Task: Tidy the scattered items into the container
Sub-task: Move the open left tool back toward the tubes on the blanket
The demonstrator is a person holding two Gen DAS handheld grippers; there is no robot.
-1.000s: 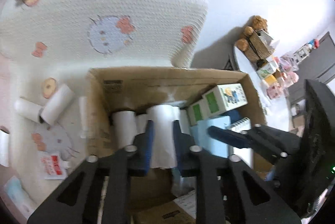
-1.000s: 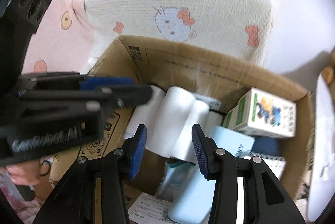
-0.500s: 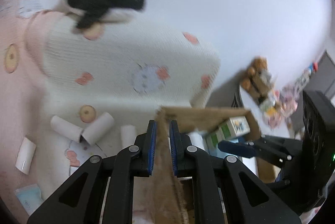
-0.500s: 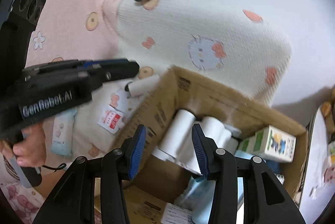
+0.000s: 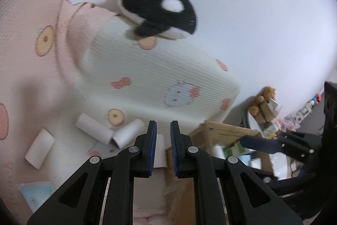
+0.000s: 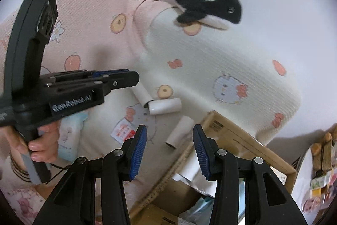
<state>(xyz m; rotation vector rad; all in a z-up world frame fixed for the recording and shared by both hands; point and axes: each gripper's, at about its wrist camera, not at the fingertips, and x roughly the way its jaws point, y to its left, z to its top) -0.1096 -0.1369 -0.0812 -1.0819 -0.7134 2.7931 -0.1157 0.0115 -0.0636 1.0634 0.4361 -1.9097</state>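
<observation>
Left wrist: four loose paper rolls (image 5: 93,129), one cardboard box (image 5: 229,132)

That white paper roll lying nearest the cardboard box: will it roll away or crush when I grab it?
The white paper roll lies on its side on soft bedding, so it probably rolls little. Its open hollow end suggests it is light and may crush under a hard squeeze.

Your right claw (image 6: 169,150) is black plastic with ribbed blue pads and silver screws at the pivots. Your left claw (image 5: 163,149) matches it, and its side carries pale "GenRobot.AI" lettering. A thin black cord hangs below your left hand (image 6: 41,146).
</observation>
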